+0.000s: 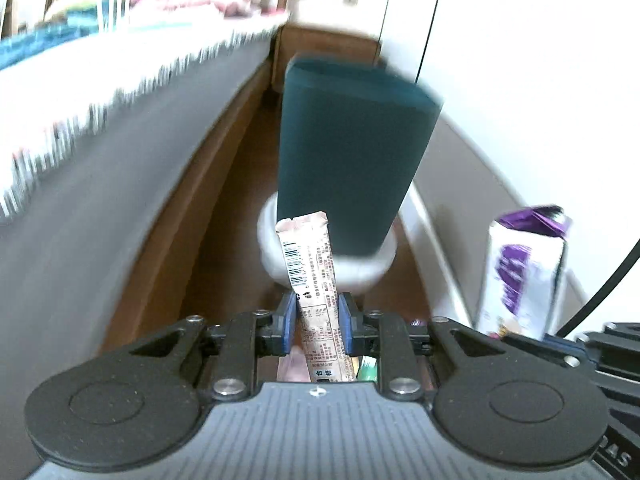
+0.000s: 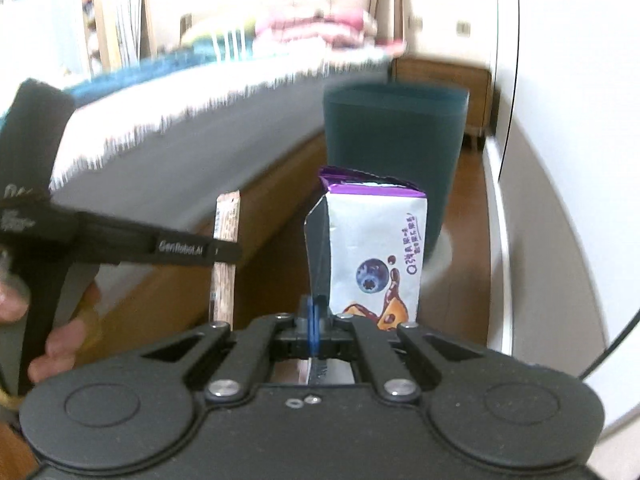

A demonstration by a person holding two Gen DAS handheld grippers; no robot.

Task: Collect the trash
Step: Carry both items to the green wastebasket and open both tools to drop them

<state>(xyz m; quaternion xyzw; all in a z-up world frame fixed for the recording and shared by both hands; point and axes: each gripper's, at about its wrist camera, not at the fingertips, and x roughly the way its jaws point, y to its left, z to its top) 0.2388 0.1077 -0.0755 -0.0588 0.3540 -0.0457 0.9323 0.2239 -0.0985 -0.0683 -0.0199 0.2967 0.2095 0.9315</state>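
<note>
Left gripper: blue pads clamped on a slim pink printed sachet wrapper, standing upright | right gripper: jaws pinched on the dark side fold of a torn white-and-purple blueberry snack pouch | dark teal plastic waste bin: ahead on brown wooden floor, beside grey bed | person's hand: grips the left handle.

The sachet is thin printed foil-paper, faintly glossy and creased. The pouch is smooth glossy film, silvery inside its torn top. Behind both, the bin is matt teal plastic. Beside the bin, the floor is polished wood; the bed beside it wears grey matt cloth.
</note>
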